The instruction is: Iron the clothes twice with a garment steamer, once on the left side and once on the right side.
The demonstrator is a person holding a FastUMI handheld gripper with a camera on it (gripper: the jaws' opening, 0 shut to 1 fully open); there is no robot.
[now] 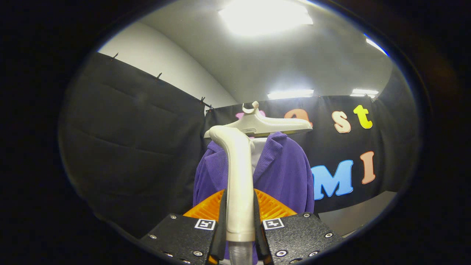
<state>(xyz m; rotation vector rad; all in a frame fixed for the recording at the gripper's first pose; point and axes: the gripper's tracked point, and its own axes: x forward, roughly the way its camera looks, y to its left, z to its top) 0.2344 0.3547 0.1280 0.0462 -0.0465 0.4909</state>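
Observation:
My gripper (239, 217) is shut on the cream handle of a garment steamer (238, 176), which rises upright between the fingers. Its head bends toward the jacket's upper left side near the collar. Just beyond hangs a purple corduroy jacket (285, 173) over a white shirt (258, 147), on a white hanger (263, 124). The steamer handle hides the jacket's middle. Whether the head touches the fabric I cannot tell. A grey hose leaves the handle's base between the fingers.
Black cloth booth walls (128, 140) stand close behind and to the left of the jacket. A pale floor or ledge (360, 213) shows low to the right. Bright ceiling lights (265, 16) are overhead.

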